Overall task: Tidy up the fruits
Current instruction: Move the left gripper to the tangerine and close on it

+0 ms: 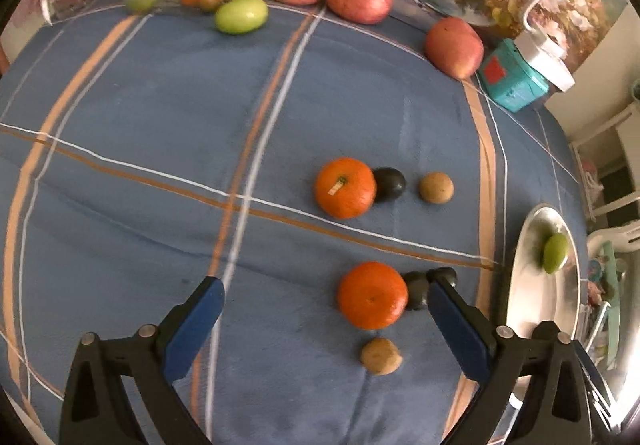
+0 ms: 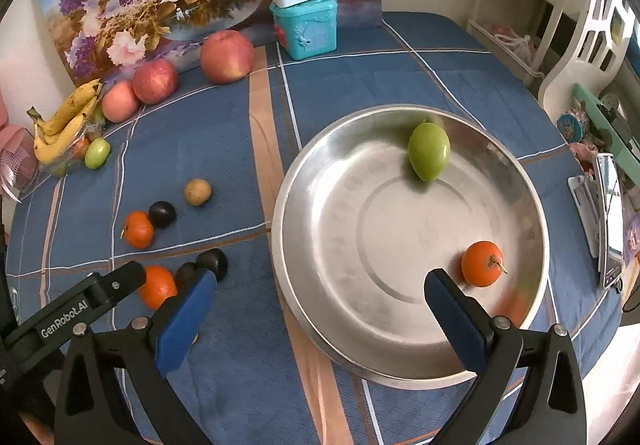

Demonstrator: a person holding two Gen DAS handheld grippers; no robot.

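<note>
- My left tongs (image 1: 324, 293) stand wide apart and empty, pointing steeply down at the blue checked cloth (image 1: 160, 117) on the desk.
- The near tangerine (image 1: 372, 295) lies just ahead of them, off-centre toward the right finger, so I judge that the tongs must shift a little right to straddle it.
- It is round, with no long axis to line up; any angle of closing should do.
- A dark plum (image 1: 416, 291) touches the tangerine's right side, right at my right fingertip (image 1: 436, 285); that finger risks landing on the plum or nudging it.
- A small brown fruit (image 1: 380, 356) sits just below the tangerine, between the fingers and apart from it.
- My right tongs (image 2: 320, 281) are also spread wide and empty, over the steel dish (image 2: 312, 213), where a tangerine (image 2: 482, 263) and a green fruit (image 2: 429, 151) already lie.
- The left hand is clearly the nearer one to the loose fruit; the dish lies to its right.
</note>
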